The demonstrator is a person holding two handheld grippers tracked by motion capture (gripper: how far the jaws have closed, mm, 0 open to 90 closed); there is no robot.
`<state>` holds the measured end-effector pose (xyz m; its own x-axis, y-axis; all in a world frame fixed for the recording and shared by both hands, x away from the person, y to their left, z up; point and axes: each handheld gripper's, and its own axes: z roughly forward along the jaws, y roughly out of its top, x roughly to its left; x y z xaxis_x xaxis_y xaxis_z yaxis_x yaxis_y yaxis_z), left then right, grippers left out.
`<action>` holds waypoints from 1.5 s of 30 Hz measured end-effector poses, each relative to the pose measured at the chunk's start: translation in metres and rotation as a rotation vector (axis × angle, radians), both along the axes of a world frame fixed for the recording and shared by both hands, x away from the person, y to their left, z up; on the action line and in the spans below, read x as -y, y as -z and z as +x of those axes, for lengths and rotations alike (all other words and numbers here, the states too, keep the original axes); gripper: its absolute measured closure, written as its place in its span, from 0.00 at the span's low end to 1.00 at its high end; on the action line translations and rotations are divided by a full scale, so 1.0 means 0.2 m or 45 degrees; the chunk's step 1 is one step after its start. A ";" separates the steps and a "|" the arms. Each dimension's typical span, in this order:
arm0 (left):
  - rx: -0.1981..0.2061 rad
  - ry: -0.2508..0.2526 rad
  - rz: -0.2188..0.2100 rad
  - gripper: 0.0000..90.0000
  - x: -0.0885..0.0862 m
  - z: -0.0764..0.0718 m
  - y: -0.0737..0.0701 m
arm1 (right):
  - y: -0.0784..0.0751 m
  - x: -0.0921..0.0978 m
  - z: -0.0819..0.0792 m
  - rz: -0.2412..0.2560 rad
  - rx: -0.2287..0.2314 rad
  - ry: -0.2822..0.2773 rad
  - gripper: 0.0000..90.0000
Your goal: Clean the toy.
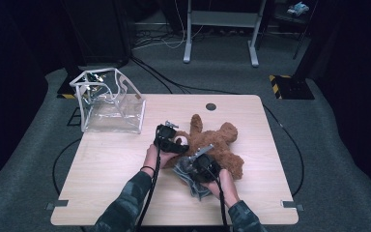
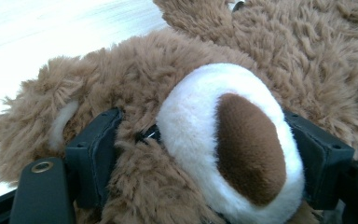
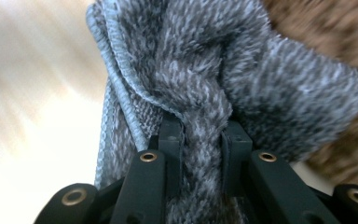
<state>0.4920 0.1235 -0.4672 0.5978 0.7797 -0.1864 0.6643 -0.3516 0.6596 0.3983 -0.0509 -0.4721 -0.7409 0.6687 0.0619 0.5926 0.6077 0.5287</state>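
Teddy bear and grey knit in the jaws, mid-surface.

A clear plastic bag (image 1: pixel 110 101) stands at the surface's (image 1: pixel 106 159) far left corner, bare wood before it. The left gripper (image 1: pixel 168 140) has its jaws spread around the brown teddy bear's (image 1: pixel 222 142) white muzzle; the bear lies right of centre. The right gripper (image 1: pixel 204 166) pinches a bunched fold of fuzzy grey knit cloth (image 3: pixel 242 79) beside the bear, near the front edge.
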 end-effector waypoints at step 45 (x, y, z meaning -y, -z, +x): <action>-0.009 -0.004 -0.023 0.23 -0.01 0.01 0.01 | -0.10 0.22 0.01 0.042 0.177 0.157 0.83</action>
<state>0.4939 0.1245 -0.4683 0.5941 0.7779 -0.2050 0.6701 -0.3376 0.6611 0.4012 -0.0943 -0.4524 -0.6565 0.7543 -0.0118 0.5813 0.5158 0.6293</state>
